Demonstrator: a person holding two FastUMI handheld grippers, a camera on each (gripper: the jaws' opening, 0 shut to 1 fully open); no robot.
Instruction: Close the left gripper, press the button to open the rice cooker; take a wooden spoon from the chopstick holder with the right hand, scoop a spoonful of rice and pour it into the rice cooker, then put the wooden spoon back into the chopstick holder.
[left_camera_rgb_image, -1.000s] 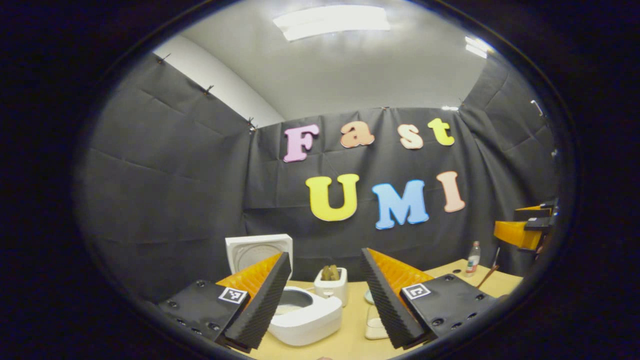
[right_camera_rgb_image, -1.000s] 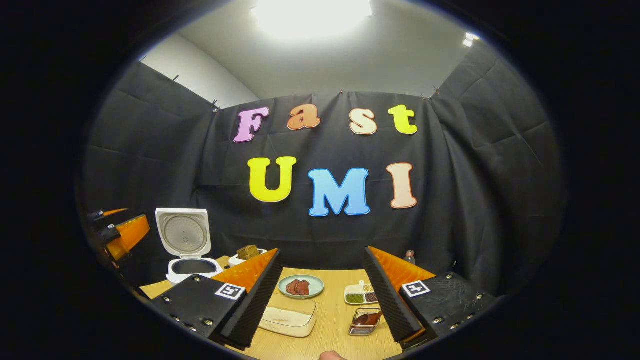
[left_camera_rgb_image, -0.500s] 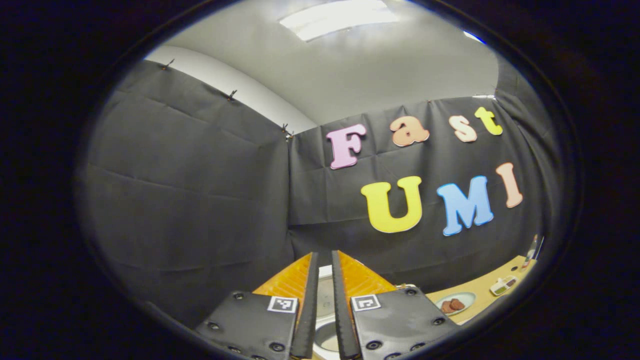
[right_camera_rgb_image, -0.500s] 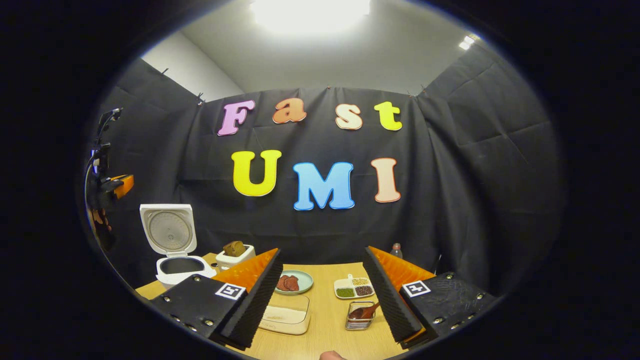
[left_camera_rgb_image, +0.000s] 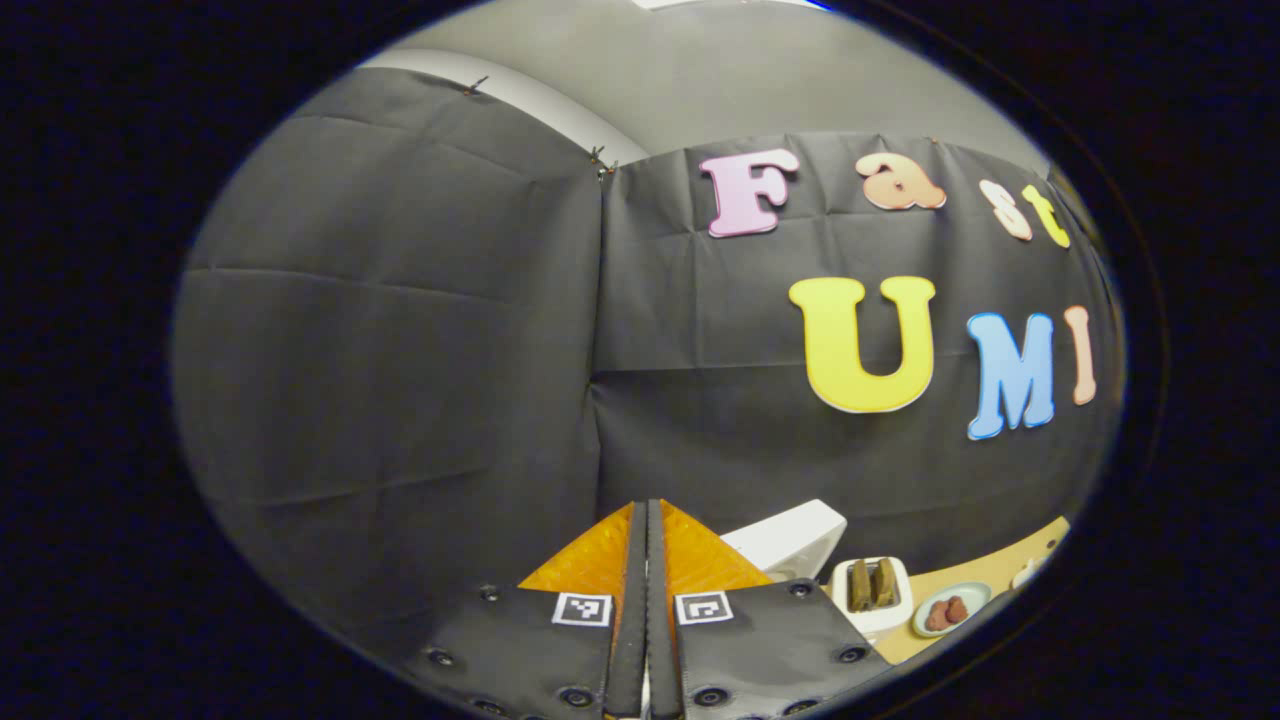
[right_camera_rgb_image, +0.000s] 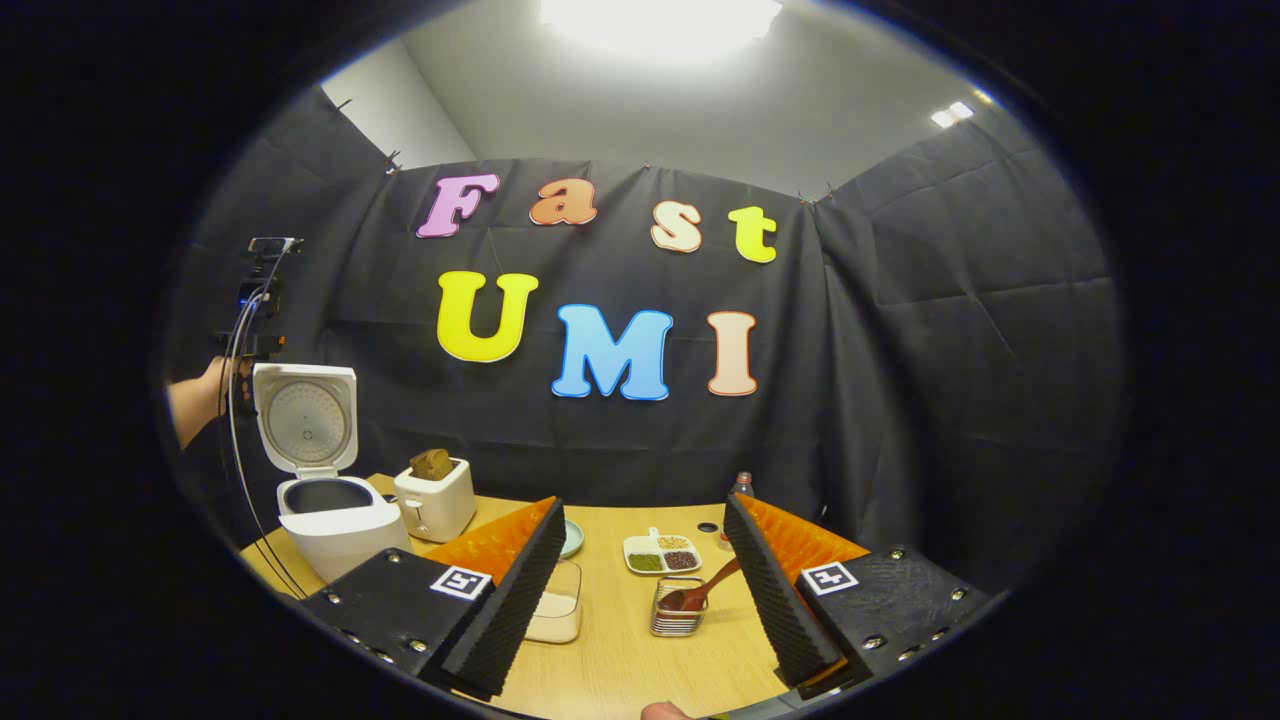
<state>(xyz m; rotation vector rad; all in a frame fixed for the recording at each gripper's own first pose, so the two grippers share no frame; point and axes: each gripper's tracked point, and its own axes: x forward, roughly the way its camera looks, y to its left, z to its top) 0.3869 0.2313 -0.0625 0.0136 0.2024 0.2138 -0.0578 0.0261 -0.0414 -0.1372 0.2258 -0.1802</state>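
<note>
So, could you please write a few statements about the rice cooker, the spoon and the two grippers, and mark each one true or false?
1. The rice cooker lid stands open. True.
2. The right gripper is shut on the wooden spoon. False: it is open, and the spoon rests in the chopstick holder.
3. The left gripper is shut. True.
4. The toaster is empty. False: bread sticks out of it.

left gripper (left_camera_rgb_image: 645, 600): black plates with round screws, each bearing a small square black-and-white marker; ribbed wedge-shaped fingers.
right gripper (right_camera_rgb_image: 645, 585): the same black plates, screws and square markers; zigzag-ridged pads on the inner faces.
person's arm (right_camera_rgb_image: 195, 400): bare, no sleeve, with thin cables hanging beside it.
</note>
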